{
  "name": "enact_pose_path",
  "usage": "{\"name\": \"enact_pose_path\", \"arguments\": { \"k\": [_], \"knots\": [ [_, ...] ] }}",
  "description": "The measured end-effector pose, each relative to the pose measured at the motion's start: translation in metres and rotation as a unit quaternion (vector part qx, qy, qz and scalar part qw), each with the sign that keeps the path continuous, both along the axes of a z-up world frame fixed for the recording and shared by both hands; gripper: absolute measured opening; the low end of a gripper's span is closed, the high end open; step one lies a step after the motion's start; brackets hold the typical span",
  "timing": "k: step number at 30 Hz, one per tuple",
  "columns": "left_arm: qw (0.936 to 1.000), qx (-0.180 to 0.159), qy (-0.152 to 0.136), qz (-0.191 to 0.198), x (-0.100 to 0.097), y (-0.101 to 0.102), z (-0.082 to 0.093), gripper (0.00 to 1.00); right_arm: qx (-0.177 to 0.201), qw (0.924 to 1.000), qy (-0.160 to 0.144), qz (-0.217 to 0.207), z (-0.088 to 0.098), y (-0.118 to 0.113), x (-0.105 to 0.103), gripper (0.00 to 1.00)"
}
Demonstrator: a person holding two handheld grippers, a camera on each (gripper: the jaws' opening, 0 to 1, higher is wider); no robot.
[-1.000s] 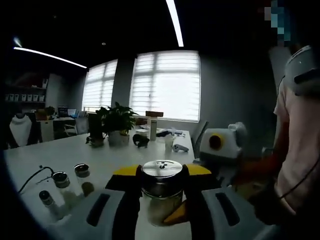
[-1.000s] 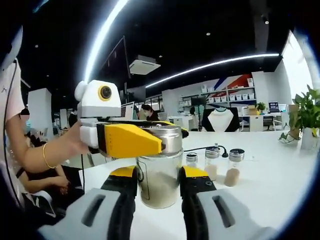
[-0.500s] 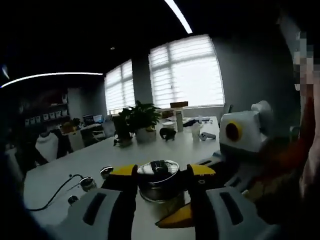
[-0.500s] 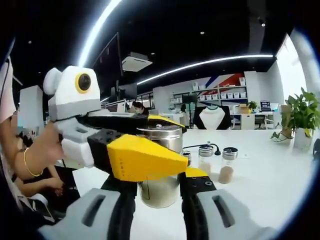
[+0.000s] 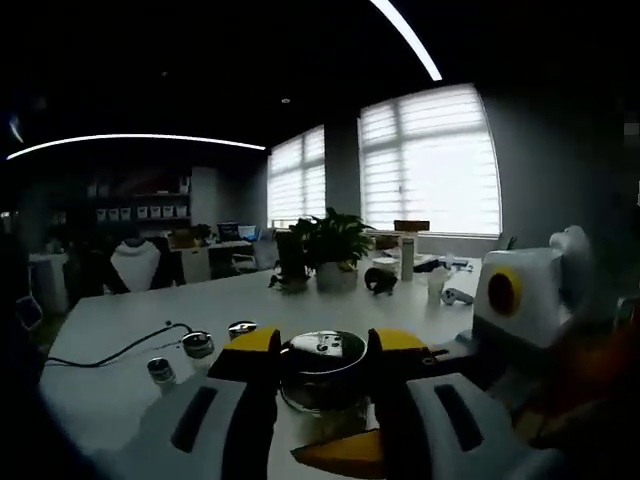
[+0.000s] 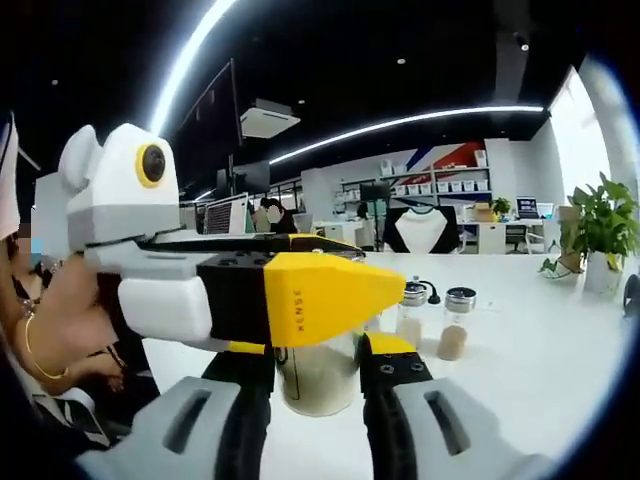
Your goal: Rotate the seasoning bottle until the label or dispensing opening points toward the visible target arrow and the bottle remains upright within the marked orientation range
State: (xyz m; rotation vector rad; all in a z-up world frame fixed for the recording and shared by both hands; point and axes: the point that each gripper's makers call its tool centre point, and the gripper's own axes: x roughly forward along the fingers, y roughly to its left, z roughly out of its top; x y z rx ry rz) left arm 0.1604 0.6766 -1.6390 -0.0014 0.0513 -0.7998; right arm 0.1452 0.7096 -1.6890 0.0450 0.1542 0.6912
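Two grippers (image 5: 322, 372) (image 6: 317, 372) clamp seasoning bottle (image 6: 318, 375) on white table (image 6: 520, 340), dim office.

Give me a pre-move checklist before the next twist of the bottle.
1. Right claw around the bottle body: ok, jaws on both sides.
2. Left claw around the cap: ok, jaws flank it.
3. Bottle upright on the table: ok.
4. Target arrow or range marks: cannot tell.
5. Label or opening direction: cannot tell; cap holes show, heading unclear.
6. Small jars apart from the bottle: ok.
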Motion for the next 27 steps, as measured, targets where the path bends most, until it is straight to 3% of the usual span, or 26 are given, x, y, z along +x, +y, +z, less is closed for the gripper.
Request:
{"name": "enact_pose_path", "arguments": {
  "k": [17, 22, 27],
  "knots": [
    [0.9995, -0.032, 0.003, 0.0, -0.002, 0.009, 0.0, 0.37, -0.005, 0.9998, 0.002, 0.021, -0.002, 0.007, -0.003, 0.33],
    [0.9991, -0.026, -0.017, 0.03, 0.007, 0.024, 0.002, 0.37, -0.015, 0.9995, 0.017, 0.023, -0.011, 0.007, -0.002, 0.46],
    [0.9961, -0.038, -0.045, 0.065, 0.016, 0.047, 0.004, 0.37, -0.013, 0.9993, 0.027, 0.022, -0.017, 0.002, -0.003, 0.47]
  ]
}}
